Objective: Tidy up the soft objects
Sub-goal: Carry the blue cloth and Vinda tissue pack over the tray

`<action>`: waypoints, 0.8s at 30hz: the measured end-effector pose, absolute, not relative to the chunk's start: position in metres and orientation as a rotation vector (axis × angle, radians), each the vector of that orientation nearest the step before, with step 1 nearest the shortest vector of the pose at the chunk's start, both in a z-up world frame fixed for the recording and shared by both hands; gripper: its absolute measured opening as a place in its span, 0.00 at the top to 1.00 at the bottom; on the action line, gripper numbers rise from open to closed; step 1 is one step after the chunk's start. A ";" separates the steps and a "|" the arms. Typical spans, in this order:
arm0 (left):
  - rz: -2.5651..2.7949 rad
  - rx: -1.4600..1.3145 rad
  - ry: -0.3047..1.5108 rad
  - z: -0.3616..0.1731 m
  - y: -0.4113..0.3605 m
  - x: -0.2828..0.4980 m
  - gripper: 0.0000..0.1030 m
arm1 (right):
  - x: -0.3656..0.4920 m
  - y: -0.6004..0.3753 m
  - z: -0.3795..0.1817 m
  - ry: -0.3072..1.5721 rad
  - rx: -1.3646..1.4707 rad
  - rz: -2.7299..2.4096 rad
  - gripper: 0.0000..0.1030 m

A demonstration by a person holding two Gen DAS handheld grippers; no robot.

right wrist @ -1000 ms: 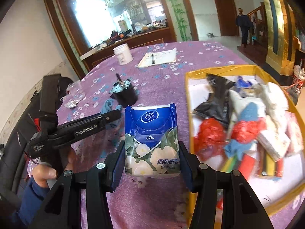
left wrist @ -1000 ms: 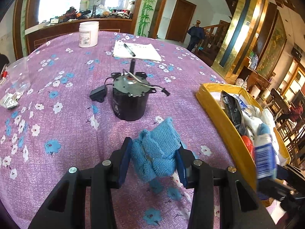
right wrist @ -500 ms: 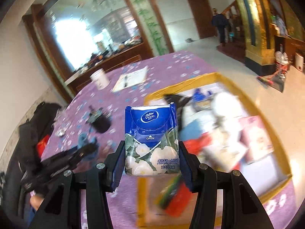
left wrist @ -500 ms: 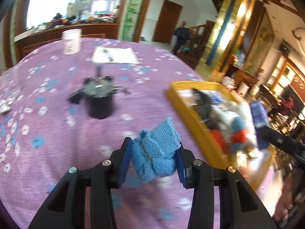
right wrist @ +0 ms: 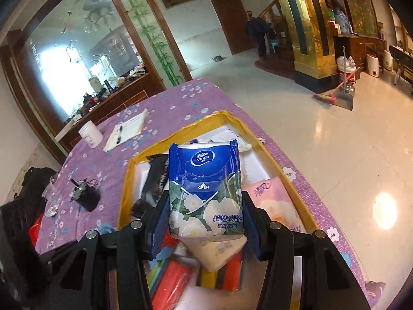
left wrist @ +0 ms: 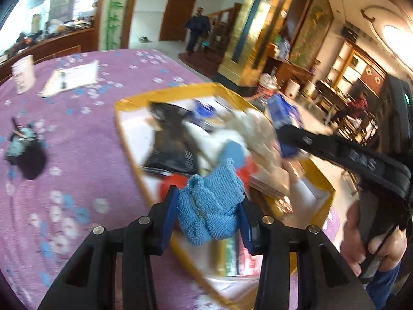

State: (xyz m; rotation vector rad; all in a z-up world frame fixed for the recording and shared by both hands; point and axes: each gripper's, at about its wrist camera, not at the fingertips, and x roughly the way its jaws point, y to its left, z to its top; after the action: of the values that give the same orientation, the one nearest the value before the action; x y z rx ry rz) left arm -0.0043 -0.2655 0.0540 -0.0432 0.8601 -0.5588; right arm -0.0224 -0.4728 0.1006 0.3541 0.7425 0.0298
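My left gripper (left wrist: 207, 214) is shut on a bunched blue knitted cloth (left wrist: 210, 206) and hangs over the near left edge of the yellow-rimmed tray (left wrist: 129, 149). My right gripper (right wrist: 204, 222) is shut on a blue Vinda tissue pack (right wrist: 205, 191) with white flowers, held above the tray (right wrist: 126, 180). In the left wrist view the right gripper shows as a black bar (left wrist: 333, 147) coming in from the right with the tissue pack (left wrist: 284, 113) at its tip. The tray holds several soft items, a black pouch (left wrist: 170, 139) and a pink tissue pack (right wrist: 273, 201) among them.
On the purple flowered tablecloth (left wrist: 77, 155) stand a small black motor (right wrist: 86, 193), a white jar (right wrist: 90, 134) and a notepad with a pen (right wrist: 126, 130). A person stands by the far door. The table edge and a glossy floor (right wrist: 335, 142) lie right of the tray.
Both grippers have swung to the right, from over the tablecloth to over the tray, still gripping the cloth and the tissue pack. The motor has slid to the left of both views.
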 end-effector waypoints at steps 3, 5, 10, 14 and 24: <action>-0.572 0.004 0.866 0.046 -0.284 -0.009 0.60 | -0.011 -0.476 0.090 0.771 0.351 0.012 0.46; -0.564 0.042 0.855 0.042 -0.294 -0.012 0.60 | -0.003 -0.475 0.083 0.786 0.338 0.009 0.46; -0.534 0.123 0.800 0.034 -0.306 -0.024 0.59 | 0.007 -0.466 0.074 0.806 0.291 0.008 0.46; -0.502 0.164 0.745 0.033 -0.308 -0.034 0.59 | 0.008 -0.462 0.071 0.802 0.266 0.007 0.45; -0.480 0.111 0.763 0.033 -0.296 -0.029 0.51 | 0.003 -0.455 0.066 0.786 0.211 -0.004 0.41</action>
State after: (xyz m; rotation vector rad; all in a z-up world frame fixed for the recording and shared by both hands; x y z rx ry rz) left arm -0.0292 -0.2956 0.0334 0.1114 0.7634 -0.4802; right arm 0.0029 -0.4555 0.0664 0.2111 0.7857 -0.0043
